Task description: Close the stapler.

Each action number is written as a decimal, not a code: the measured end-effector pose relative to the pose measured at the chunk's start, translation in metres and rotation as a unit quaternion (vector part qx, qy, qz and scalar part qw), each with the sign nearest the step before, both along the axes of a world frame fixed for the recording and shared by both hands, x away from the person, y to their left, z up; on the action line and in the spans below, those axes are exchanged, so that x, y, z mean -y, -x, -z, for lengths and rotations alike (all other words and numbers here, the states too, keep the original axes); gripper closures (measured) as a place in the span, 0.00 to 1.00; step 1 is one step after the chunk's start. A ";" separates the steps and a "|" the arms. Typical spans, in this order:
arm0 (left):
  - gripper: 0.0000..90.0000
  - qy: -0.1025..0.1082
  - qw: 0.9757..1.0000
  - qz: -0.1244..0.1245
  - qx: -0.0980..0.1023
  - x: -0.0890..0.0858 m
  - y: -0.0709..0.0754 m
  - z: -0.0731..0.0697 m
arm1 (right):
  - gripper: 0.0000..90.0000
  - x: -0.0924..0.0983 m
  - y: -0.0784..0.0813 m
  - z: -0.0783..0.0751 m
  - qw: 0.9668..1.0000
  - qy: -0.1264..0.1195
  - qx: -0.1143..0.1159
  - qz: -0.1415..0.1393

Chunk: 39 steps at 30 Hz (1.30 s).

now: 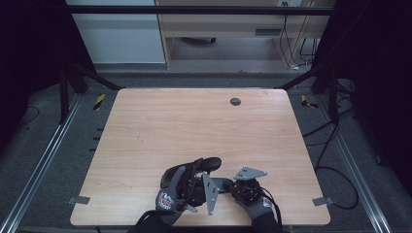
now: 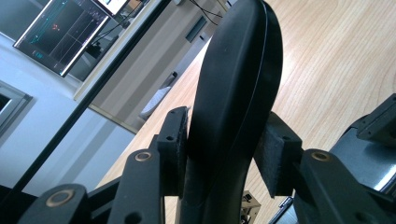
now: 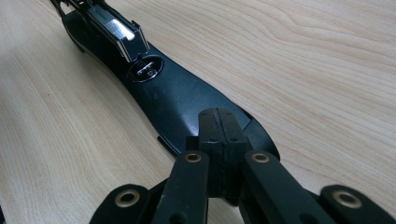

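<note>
Both gloved hands sit at the near edge of the wooden surface (image 1: 194,126), close together.

Left claw (image 1: 194,187): holds a black curved object (image 1: 206,164), smooth and rounded, shape like a shoe tree or an insole form. In the left gripper view the black curved object (image 2: 236,93) rises between the two pads and both pads look pressed against its sides, so it is pinched about mid-span. The object is tipped on edge there, its rounded end pointing away from the camera over the surface (image 2: 336,60).

Right claw (image 1: 241,188): pressed together, pads meeting face to face in the right gripper view (image 3: 218,140), nothing visibly between them. The tips sit right over the wide end of a flat black piece (image 3: 177,100) that lies on the surface (image 3: 303,56). Can't tell whether they touch it or hover just above. That piece carries a round metal fitting (image 3: 148,70), and at its far end a metal clamp part (image 3: 119,32) of the other gripper.

Possibly the same object as the left one holds, seen from the other end; the high view is too dark to settle it.

Far side of the surface: a small dark round grommet (image 1: 235,101), well apart from the hands.
</note>
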<state>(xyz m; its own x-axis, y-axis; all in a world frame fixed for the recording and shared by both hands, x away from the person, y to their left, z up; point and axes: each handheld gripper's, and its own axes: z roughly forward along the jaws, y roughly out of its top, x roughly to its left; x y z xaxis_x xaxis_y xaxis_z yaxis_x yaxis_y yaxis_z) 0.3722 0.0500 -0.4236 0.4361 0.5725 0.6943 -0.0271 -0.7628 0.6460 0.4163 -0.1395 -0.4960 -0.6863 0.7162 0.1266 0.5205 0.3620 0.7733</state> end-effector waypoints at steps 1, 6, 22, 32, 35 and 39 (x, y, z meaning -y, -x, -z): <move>0.64 -0.003 1.000 0.000 0.000 0.001 0.000 0.001 | 1.00 0.000 0.000 0.000 1.000 0.001 0.000 0.000; 0.63 -0.015 1.000 0.003 0.000 0.005 0.001 0.005 | 1.00 0.001 0.000 0.000 1.000 0.001 -0.001 0.002; 0.61 -0.057 0.998 0.014 -0.001 0.018 0.003 0.021 | 1.00 0.005 0.000 -0.001 1.000 0.003 -0.003 0.002; 0.60 -0.076 0.997 0.020 -0.001 0.023 0.004 0.030 | 1.00 0.012 -0.001 -0.005 1.000 0.004 0.006 0.012; 0.59 -0.084 0.996 0.024 -0.005 0.024 0.005 0.032 | 1.00 0.016 -0.001 -0.007 1.000 -0.002 0.011 0.020; 0.58 -0.090 0.996 0.027 -0.010 0.026 0.005 0.036 | 1.00 0.022 -0.002 -0.010 0.999 -0.009 0.021 0.027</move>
<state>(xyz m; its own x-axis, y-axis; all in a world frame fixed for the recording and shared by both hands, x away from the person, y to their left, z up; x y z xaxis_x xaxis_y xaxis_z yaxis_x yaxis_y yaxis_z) 0.3671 0.0241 -0.4592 0.4770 0.4158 0.7743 -0.0592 -0.8638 0.5003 0.4187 -0.1611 -0.4860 -0.6523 0.7496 0.1119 0.5061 0.3208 0.8006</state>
